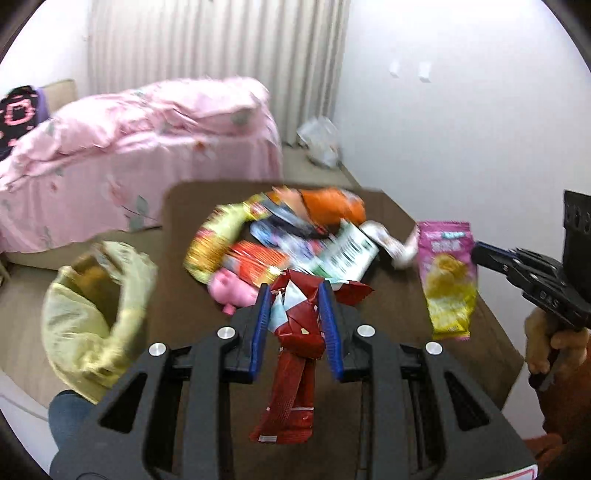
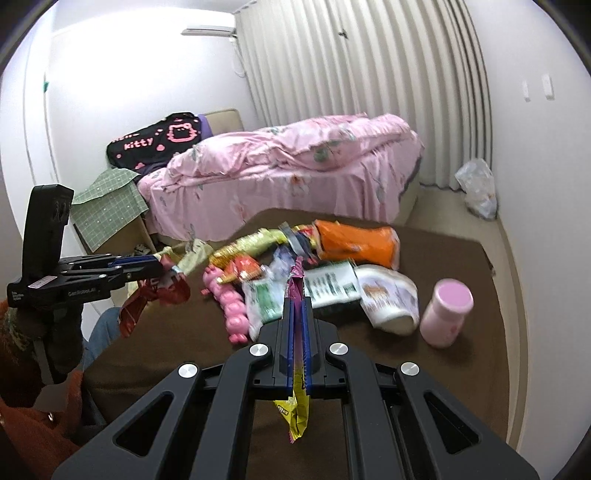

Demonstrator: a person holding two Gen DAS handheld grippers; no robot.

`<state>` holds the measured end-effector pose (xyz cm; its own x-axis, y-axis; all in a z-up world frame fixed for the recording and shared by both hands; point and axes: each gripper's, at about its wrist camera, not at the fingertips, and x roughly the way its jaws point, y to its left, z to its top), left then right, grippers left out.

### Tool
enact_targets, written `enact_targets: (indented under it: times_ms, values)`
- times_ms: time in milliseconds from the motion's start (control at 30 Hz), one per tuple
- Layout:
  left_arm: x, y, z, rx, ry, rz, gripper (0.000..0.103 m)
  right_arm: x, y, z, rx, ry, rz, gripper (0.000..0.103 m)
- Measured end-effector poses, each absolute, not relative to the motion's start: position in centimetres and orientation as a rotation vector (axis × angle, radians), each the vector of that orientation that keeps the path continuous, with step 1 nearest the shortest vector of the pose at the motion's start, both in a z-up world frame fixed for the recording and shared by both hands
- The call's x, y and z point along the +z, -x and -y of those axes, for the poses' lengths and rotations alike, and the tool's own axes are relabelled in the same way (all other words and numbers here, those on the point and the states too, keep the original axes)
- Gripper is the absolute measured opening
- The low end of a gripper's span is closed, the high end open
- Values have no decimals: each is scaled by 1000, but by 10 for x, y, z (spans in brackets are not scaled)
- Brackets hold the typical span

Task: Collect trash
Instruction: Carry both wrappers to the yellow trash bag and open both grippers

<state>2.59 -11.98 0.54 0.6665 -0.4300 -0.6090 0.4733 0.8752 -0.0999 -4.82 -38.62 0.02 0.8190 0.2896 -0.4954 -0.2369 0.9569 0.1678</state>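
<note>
Red wrapper (image 1: 295,332) being clamped by left gripper (image 1: 295,291), pink-yellow packet (image 1: 448,280) by right gripper (image 2: 295,306) — pile (image 1: 280,240) blurred, labels unreadable.

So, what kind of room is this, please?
Most likely a bedroom in a home. A bed with a pink quilt stands by long white curtains, and an air conditioner hangs high on the wall.

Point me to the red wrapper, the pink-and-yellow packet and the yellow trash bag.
red wrapper (image 1: 299,321), left wrist view, crumpled middle.
pink-and-yellow packet (image 1: 448,280), left wrist view, yellow centre.
yellow trash bag (image 1: 85,332), left wrist view, near wall.
</note>
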Motion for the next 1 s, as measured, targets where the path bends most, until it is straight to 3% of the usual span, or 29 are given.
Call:
enact_targets:
  times_ms: [333, 533, 833, 1000]
  values:
    - [25, -49, 36, -342, 55, -573, 26, 49, 13, 317, 405, -23, -449, 5]
    - [12, -90, -61, -123, 223, -515, 26, 60, -28, 266, 462, 35, -440, 5]
    - [-63, -173, -103, -130, 398, -692, 26, 48, -119, 201, 540, 39, -524, 5]
    - [-99, -209, -85, -39, 260, -831, 26, 37, -155, 158, 565, 64, -544, 5]
